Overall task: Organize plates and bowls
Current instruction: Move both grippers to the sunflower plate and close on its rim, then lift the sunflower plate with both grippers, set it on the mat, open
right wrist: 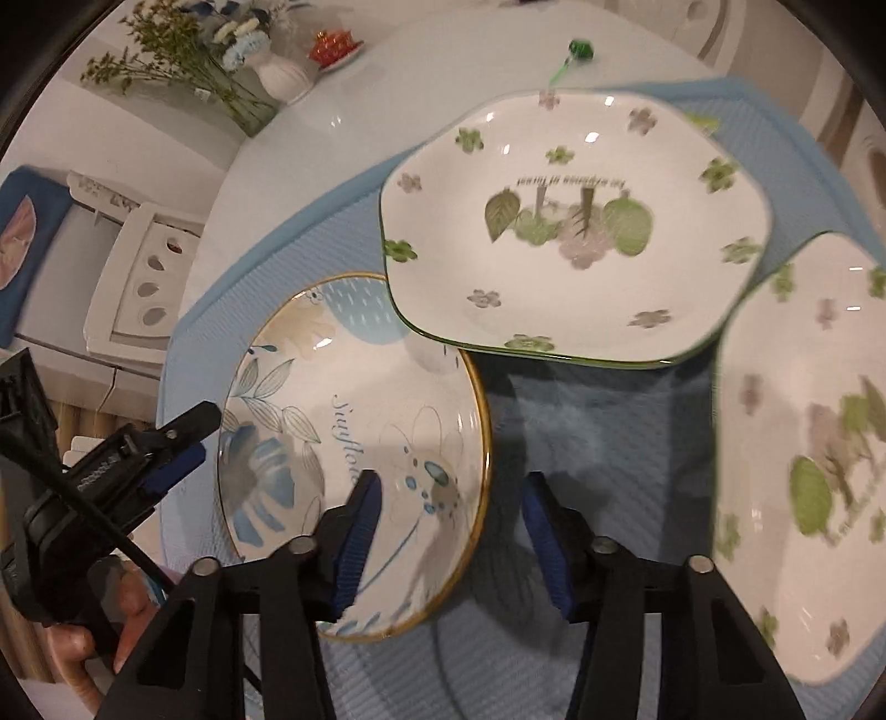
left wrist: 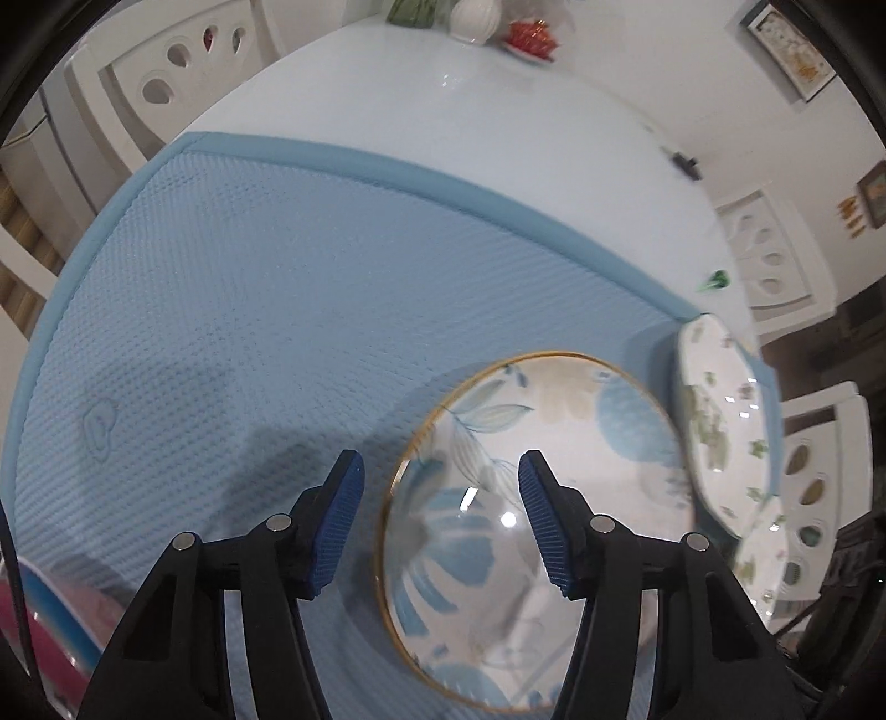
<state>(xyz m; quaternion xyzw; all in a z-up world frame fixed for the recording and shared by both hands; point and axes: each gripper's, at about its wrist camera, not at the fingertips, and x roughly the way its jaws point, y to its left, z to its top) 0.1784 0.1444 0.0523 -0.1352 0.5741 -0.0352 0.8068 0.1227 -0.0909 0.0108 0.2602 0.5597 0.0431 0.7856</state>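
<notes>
Presently on record, item by item:

Light blue waffle-textured mat with smooth darker border (left wrist: 266, 288), spread over pale glossy round table (left wrist: 498, 127); carries all three dishes.

Round white ceramic plate with gold rim and blue-and-beige leaf print (left wrist: 531, 443), flat on mat; lettering across centre, only partly readable in right wrist view (right wrist: 354, 432).

Squarish white dish with green rim, green leaves and mauve flowers (right wrist: 576, 232), on far side of mat, near edge overlapping far rim of round plate; touching or raised above it, cannot tell. Seen edge-on at right in left wrist view (left wrist: 714, 421).

Second squarish white dish of same green-and-mauve pattern (right wrist: 803, 454), at right edge of mat, blurred, just beside first.

Left gripper (left wrist: 440, 523), black frame with ribbed blue pads, jaws apart and holding nothing; poised over near-left rim of round plate, one finger to each side of rim line. Also visible at left of right wrist view (right wrist: 166, 459).

Right gripper (right wrist: 451, 545), same build, jaws apart and holding nothing; left pad over round plate's right portion, right pad over bare mat.

Far table edge: white ribbed vase with dried green stems and blue-white flowers (right wrist: 285, 75), red object on small white saucer (right wrist: 332, 44), small green object (right wrist: 578, 50). White chairs with oval cut-outs (left wrist: 183, 61) around table.
</notes>
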